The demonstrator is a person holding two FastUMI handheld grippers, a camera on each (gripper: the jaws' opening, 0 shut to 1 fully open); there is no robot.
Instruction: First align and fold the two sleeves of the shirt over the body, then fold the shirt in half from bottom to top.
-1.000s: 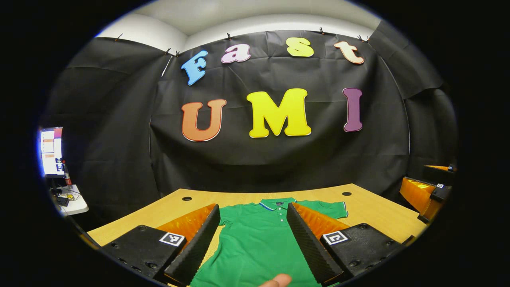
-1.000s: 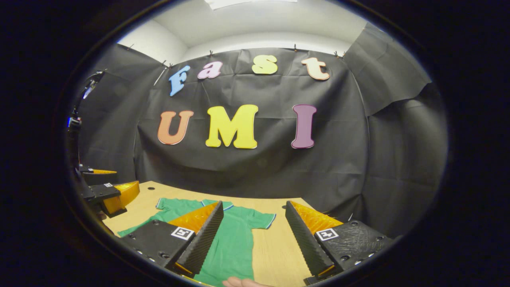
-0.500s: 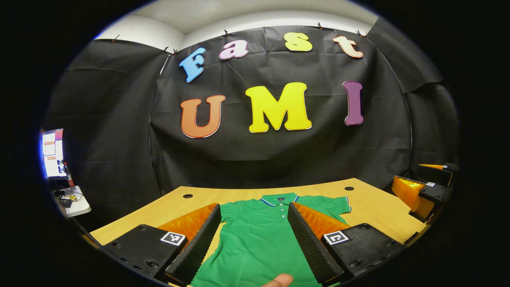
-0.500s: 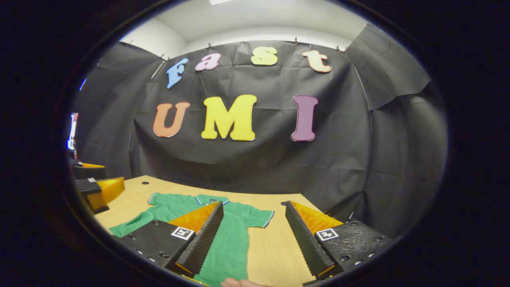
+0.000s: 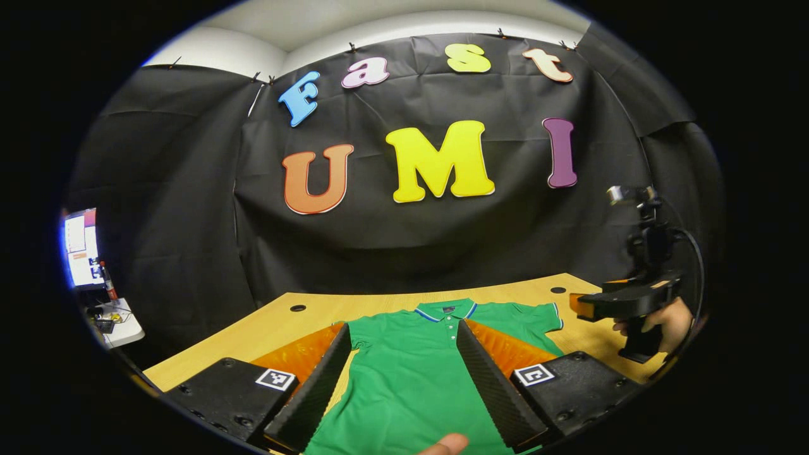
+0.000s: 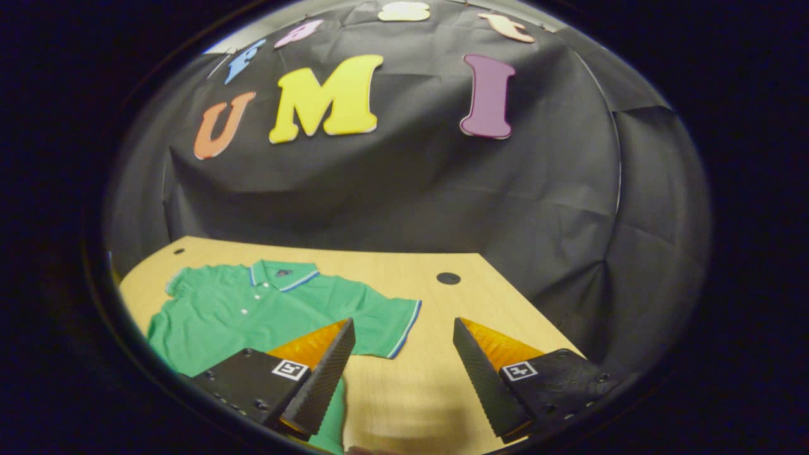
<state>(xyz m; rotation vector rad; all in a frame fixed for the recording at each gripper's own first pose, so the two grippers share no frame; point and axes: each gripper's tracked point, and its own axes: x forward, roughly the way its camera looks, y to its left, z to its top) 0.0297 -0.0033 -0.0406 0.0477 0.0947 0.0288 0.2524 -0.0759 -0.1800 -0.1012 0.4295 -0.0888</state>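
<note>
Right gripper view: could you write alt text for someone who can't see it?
A green polo shirt lies flat on a wooden table, sleeves spread. The right gripper hovers open near one sleeve.

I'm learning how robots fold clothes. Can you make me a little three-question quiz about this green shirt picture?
1. True or false: the shirt lies flat on the table with its sleeves spread out.
2. What are the right gripper's fingers doing? A) squeezing a sleeve B) standing apart, holding nothing C) pinching the collar
3. Fill in: the left gripper is ____ above the shirt's body.

Key: 1 true. 2 B. 3 open.
</note>
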